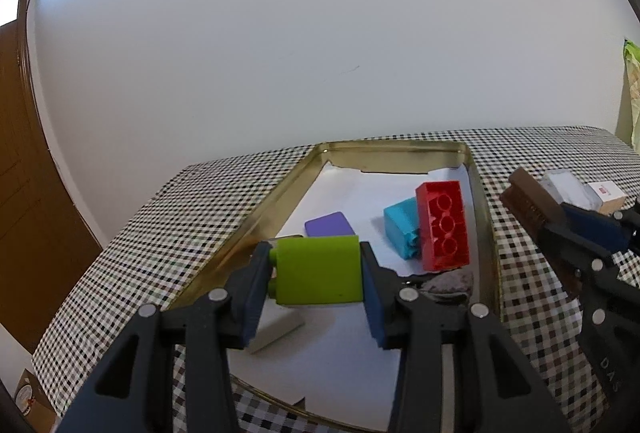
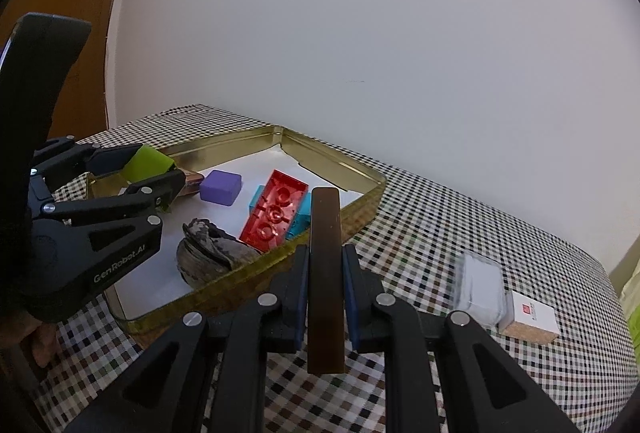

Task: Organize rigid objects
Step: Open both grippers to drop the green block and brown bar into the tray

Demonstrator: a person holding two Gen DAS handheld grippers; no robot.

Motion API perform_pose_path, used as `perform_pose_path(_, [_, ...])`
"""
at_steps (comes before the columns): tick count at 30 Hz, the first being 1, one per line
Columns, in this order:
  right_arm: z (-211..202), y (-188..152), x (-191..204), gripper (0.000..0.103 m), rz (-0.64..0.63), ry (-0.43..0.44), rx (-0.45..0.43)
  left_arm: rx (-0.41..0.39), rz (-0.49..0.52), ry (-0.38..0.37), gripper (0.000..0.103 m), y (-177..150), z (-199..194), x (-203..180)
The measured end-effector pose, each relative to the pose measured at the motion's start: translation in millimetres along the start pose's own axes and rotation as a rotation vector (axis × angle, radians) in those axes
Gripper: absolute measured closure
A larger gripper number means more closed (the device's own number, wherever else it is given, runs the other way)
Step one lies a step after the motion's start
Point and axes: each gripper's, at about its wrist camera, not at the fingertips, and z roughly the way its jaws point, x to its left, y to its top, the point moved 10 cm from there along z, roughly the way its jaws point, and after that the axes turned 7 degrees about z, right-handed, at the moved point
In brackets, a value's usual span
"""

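Over the gold tin tray (image 1: 486, 217), your left hand-held gripper (image 1: 316, 273) clamps the green block (image 1: 318, 271), i.e. already above the paper liner, nearer than the right. Right hand-held gripper (image 2: 325, 297) pinches the brown bar (image 2: 326, 273), long axis pointing fwd, tray just ahead-left. Inside: red brick (image 2: 274, 215), blue block (image 1: 400, 227), purple block (image 2: 221, 187), shell (image 2: 208, 253).

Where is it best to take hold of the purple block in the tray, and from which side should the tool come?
Grip the purple block across its two flat side faces, coming from above. It lies flat and low on the white paper of the gold tray, apart from the red brick and blue block, so the fingers probably have room on both sides.
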Motion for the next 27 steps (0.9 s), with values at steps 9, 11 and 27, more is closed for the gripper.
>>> perform_pose_path(9, [2.1,21.0,3.5,0.086,0.001,0.027,-0.011,0.018,0.045,0.018,0.061,6.3,9.7,8.4])
perform_pose_path(11, [5.7,27.4,4.2,0.086,-0.004,0.032,-0.012,0.023,0.059,0.021,0.061,8.4,13.4,8.7])
perform_pose_path(27, [49.2,45.2,34.3,0.086,-0.029,0.127,0.080,0.109,0.126,0.077,0.061,8.2,53.3,25.0])
